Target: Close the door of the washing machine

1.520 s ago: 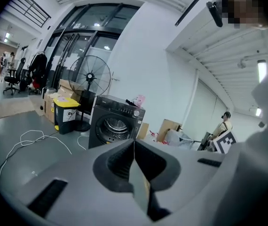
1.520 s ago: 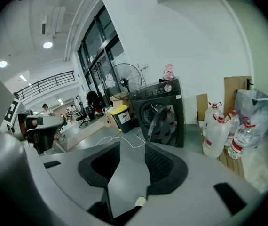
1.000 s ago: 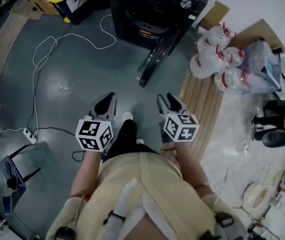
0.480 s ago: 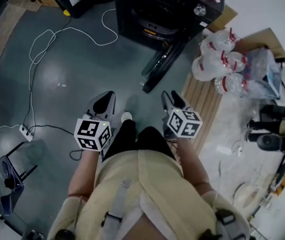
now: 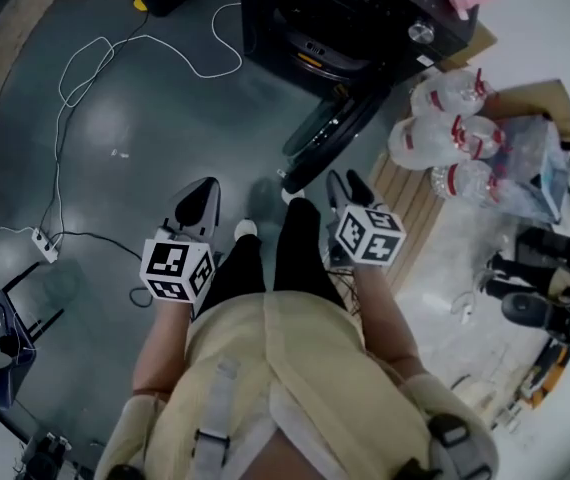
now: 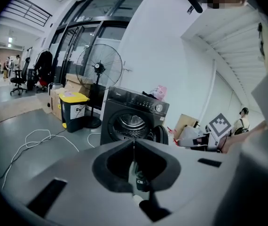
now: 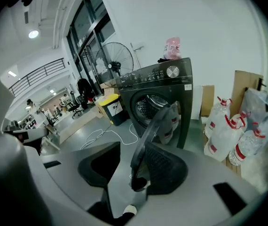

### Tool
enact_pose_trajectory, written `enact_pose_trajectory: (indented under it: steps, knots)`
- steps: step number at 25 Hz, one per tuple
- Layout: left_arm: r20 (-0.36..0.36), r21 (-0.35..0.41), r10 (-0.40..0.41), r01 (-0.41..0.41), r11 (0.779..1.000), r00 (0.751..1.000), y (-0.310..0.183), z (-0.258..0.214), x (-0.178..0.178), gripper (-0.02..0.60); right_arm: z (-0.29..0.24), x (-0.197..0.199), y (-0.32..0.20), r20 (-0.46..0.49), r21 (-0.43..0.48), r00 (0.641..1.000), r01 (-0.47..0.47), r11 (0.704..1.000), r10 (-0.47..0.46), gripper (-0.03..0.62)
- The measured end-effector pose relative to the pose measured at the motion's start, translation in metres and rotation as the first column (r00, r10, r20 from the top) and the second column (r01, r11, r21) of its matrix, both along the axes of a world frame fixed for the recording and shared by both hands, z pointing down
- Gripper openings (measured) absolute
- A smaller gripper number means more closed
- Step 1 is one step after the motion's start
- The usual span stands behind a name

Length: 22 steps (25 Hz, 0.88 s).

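Stepping in over the last second, we have brought both grippers closer to the work. Nearest us, the left gripper (image 5: 203, 192) has its jaws pressed together on nothing, held out over the floor (image 5: 115, 208). The right gripper (image 5: 349, 184) has its jaws spread, also empty. In the right gripper view the door (image 5: 327, 136) shows through the gap, but it lies beyond the tips, not between them. Where the door stood well apart from that gripper a second ago, its free edge is now near the right tips, just ahead and to their left. We judge the approach nearly done and the push not yet begun. The door stands swung wide from the front of the washing machine (image 5: 365, 18), upright and hung at our right of the drum opening (image 6: 133, 122). From above it shows edge-on as a narrow dark band, its long axis running from the machine out across the floor toward us and leftward, free edge pointing at us. Closing it should mean sweeping that edge leftward and back toward the drum opening.
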<state>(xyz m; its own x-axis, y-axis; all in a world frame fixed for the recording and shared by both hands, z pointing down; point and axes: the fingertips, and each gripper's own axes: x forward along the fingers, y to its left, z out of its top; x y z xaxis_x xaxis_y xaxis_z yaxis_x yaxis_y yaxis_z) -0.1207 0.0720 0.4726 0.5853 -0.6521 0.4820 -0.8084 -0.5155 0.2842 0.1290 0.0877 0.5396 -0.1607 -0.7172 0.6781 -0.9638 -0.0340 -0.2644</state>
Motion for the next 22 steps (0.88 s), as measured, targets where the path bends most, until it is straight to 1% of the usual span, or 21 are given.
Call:
enact_pose_trajectory:
  steps: [2, 4, 11, 15, 22]
  knots:
    - [0.01, 0.0, -0.041, 0.041, 0.999, 0.999, -0.009, 0.001, 0.003, -0.009, 0.004, 0.006, -0.012, -0.007, -0.017, 0.999, 0.042, 0.999, -0.042, 0.141]
    - [0.015, -0.016, -0.061, 0.062, 0.998, 0.998, -0.016, 0.004, 0.012, -0.009, 0.008, 0.014, -0.023, -0.002, -0.035, 0.998, 0.067, 0.997, -0.067, 0.141]
    - [0.039, -0.055, -0.056, 0.058, 0.997, 0.998, -0.04, 0.018, 0.057, -0.009, 0.025, 0.034, -0.053, 0.037, -0.08, 0.993, 0.114, 0.99, -0.111, 0.141]
    - [0.05, -0.068, -0.062, 0.066, 0.995, 0.997, -0.051, 0.024, 0.071, -0.009, 0.034, 0.043, -0.066, 0.065, -0.101, 0.992, 0.118, 0.988, -0.112, 0.143]
    - [0.073, -0.083, -0.089, 0.095, 0.992, 0.993, -0.063, 0.03, 0.082, -0.009, 0.045, 0.048, -0.076, 0.128, -0.151, 0.987, 0.121, 0.981, -0.102, 0.142]
